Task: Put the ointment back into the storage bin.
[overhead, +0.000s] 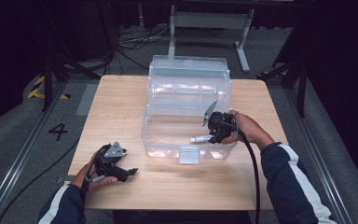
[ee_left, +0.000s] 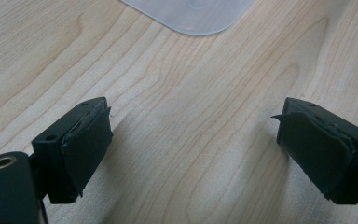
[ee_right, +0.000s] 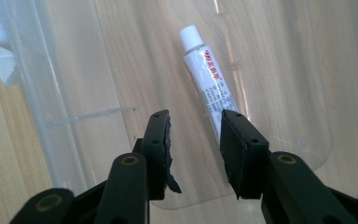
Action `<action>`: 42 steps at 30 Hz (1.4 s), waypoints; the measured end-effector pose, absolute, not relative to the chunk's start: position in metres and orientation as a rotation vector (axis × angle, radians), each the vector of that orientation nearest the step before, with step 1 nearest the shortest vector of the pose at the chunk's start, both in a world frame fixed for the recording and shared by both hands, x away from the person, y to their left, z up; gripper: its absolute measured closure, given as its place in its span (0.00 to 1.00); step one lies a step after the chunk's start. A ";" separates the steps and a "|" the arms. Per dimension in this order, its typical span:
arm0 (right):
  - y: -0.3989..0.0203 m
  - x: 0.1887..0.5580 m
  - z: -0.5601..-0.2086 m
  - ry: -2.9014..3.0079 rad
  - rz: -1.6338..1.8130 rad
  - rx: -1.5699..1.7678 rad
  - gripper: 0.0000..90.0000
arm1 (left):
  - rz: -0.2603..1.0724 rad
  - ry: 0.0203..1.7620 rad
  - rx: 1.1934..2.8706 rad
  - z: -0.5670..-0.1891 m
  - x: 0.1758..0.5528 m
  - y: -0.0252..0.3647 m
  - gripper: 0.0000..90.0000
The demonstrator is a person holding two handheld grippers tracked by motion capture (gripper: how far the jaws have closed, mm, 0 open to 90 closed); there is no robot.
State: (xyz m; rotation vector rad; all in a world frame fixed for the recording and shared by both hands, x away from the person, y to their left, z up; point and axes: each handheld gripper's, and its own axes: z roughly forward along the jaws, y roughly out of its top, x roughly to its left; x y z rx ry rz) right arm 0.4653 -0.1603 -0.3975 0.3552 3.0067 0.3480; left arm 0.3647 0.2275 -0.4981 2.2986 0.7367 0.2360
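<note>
One tube [ee_right: 208, 79] lies on the floor of the clear box [overhead: 186, 100], just left of the right gripper [ee_right: 196, 140] — its jaws part open, empty. Lift straight up, clear of the walls. Left gripper [ee_left: 191, 140] rests on the counter [overhead: 121, 98], jaws wide.

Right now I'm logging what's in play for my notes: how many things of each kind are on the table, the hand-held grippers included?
Clear plastic box with open lid: 1
White tube, lying inside the box: 1
Hand-held grippers: 2, left gripper and right gripper
Total: 4
</note>
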 end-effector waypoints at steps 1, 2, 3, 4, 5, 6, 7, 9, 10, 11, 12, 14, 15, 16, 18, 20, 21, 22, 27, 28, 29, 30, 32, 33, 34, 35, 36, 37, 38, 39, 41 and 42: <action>-0.162 0.465 -0.396 3.002 0.360 0.365 0.70 | 0.236 0.734 2.299 -0.498 0.365 0.227 0.12; -0.162 0.465 -0.396 3.002 0.360 0.365 0.70 | 0.236 0.734 2.299 -0.498 0.365 0.227 0.12; -0.164 0.464 -0.395 2.993 0.370 0.358 0.69 | 0.238 0.737 2.302 -0.498 0.365 0.227 0.12; -0.165 0.463 -0.394 2.985 0.383 0.374 0.69 | 0.235 0.742 2.302 -0.497 0.365 0.227 0.12; -0.166 0.462 -0.393 2.982 0.391 0.374 0.69 | 0.236 0.745 2.305 -0.497 0.365 0.226 0.12; -0.167 0.461 -0.392 2.971 0.401 0.379 0.70 | 0.237 0.748 2.305 -0.497 0.365 0.226 0.12; -0.169 0.461 -0.391 2.954 0.408 0.372 0.70 | 0.237 0.748 2.305 -0.497 0.365 0.226 0.12; -0.172 0.458 -0.389 2.943 0.446 0.381 0.71 | 0.237 0.748 2.305 -0.497 0.365 0.226 0.12; -0.175 0.457 -0.388 2.934 0.470 0.385 0.70 | 0.237 0.748 2.305 -0.497 0.365 0.226 0.12; -0.177 0.455 -0.386 2.917 0.482 0.409 0.70 | 0.236 0.749 2.305 -0.497 0.365 0.226 0.12; -0.178 0.455 -0.385 2.912 0.488 0.403 0.69 | 0.236 0.753 2.305 -0.497 0.365 0.226 0.12; -0.182 0.452 -0.384 2.882 0.530 0.406 0.67 | 0.233 0.754 2.312 -0.496 0.365 0.226 0.12; -0.184 0.451 -0.383 2.871 0.554 0.415 0.66 | 0.231 0.757 2.318 -0.496 0.365 0.225 0.12; -0.186 0.450 -0.381 2.857 0.574 0.407 0.65 | 0.231 0.757 2.318 -0.496 0.365 0.225 0.12; -0.188 0.448 -0.379 2.831 0.602 0.395 0.64 | 0.230 0.766 2.336 -0.494 0.366 0.223 0.12; -0.192 0.445 -0.375 2.800 0.652 0.389 0.63 | 0.223 0.783 2.352 -0.492 0.366 0.221 0.14; -0.194 0.444 -0.372 2.781 0.681 0.381 0.62 | 0.216 0.792 2.359 -0.490 0.366 0.220 0.15; -0.198 0.442 -0.368 2.740 0.716 0.395 0.62 | 0.216 0.796 2.363 -0.489 0.366 0.219 0.18; -0.208 0.440 -0.355 2.656 0.804 0.424 0.58 | 0.229 0.798 2.374 -0.478 0.363 0.213 0.22; -0.210 0.440 -0.353 2.632 0.826 0.431 0.58 | 0.238 0.788 2.376 -0.475 0.363 0.212 0.22; -0.211 0.440 -0.350 2.620 0.836 0.449 0.56 | 0.249 0.785 2.376 -0.473 0.362 0.211 0.22; -0.212 0.440 -0.349 2.611 0.840 0.447 0.55 | 0.279 0.779 2.373 -0.468 0.360 0.209 0.22; -0.214 0.441 -0.345 2.589 0.853 0.447 0.55 | 0.281 0.771 2.363 -0.464 0.359 0.208 0.22; -0.215 0.442 -0.342 2.566 0.867 0.461 0.55 | 0.285 0.768 2.354 -0.460 0.359 0.207 0.22; -0.217 0.443 -0.339 2.554 0.884 0.470 0.55 | 0.306 0.756 2.354 -0.456 0.359 0.206 0.22; -0.218 0.444 -0.335 2.533 0.893 0.472 0.55 | 0.315 0.752 2.357 -0.454 0.359 0.204 0.22; -0.219 0.444 -0.333 2.524 0.898 0.476 0.54 | 0.327 0.749 2.357 -0.451 0.359 0.203 0.22; -0.219 0.446 -0.331 2.518 0.899 0.480 0.54 | 0.341 0.750 2.340 -0.445 0.360 0.202 0.22; -0.219 0.449 -0.328 2.496 0.893 0.490 0.54 | 0.337 0.747 2.330 -0.442 0.361 0.202 0.22; -0.219 0.450 -0.326 2.483 0.891 0.503 0.54 | 0.344 0.744 2.318 -0.438 0.361 0.202 0.22; -0.218 0.452 -0.324 2.477 0.896 0.519 0.54 | 0.351 0.732 2.307 -0.433 0.361 0.201 0.23; -0.219 0.455 -0.320 2.457 0.910 0.520 0.53 | 0.351 0.718 2.302 -0.429 0.360 0.200 0.23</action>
